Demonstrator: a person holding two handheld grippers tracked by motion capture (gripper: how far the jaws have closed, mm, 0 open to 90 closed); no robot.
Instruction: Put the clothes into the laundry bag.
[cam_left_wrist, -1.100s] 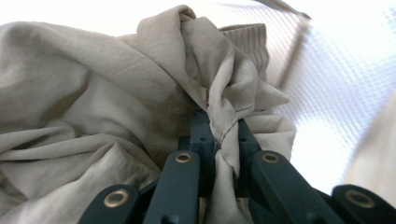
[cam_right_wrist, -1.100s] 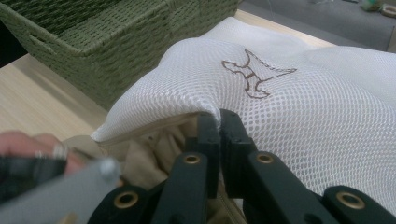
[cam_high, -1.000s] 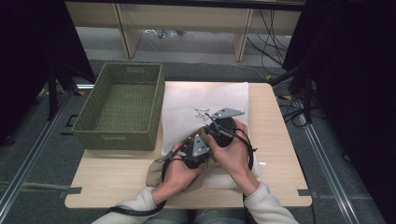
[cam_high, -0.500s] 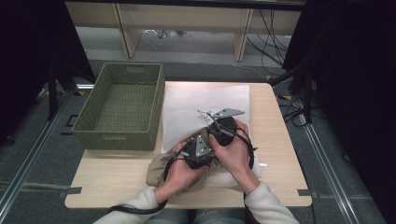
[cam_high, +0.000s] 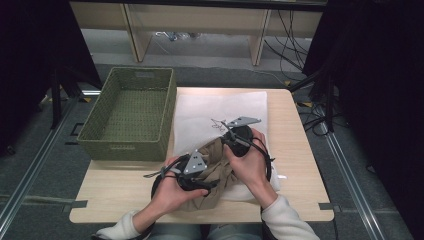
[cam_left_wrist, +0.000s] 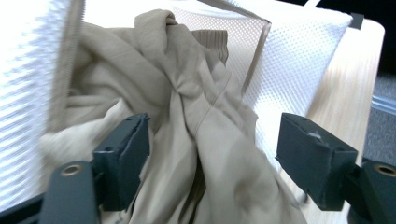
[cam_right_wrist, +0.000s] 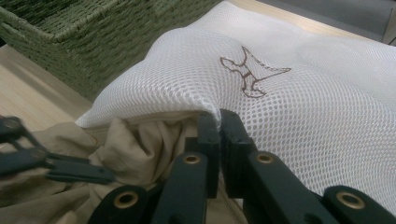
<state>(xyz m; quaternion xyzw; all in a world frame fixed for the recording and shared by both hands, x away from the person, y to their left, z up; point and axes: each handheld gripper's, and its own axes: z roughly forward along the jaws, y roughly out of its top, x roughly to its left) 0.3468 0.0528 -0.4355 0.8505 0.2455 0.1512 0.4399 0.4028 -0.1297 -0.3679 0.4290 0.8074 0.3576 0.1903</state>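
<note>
A white mesh laundry bag (cam_high: 220, 107) with a brown embroidered mark lies on the table, its mouth towards me. A tan garment (cam_high: 215, 167) is bunched half inside that mouth. My right gripper (cam_high: 227, 141) is shut on the bag's upper rim and holds it lifted; in the right gripper view its jaws (cam_right_wrist: 218, 123) pinch the mesh edge (cam_right_wrist: 289, 102). My left gripper (cam_high: 210, 181) has just been opening. In the left gripper view its jaws (cam_left_wrist: 215, 144) stand wide apart, with the garment (cam_left_wrist: 196, 107) loose between them and neither pad pressing on it.
A green woven basket (cam_high: 120, 145) stands on the table's left half, close beside the bag. The wooden table (cam_high: 115, 192) has bare room in front of the basket. Cables and table legs lie on the floor beyond the far edge.
The left gripper's jaws have opened and let go of the tan garment, and the left hand has drawn back towards the lower left. The right gripper has kept still on the bag's rim.
</note>
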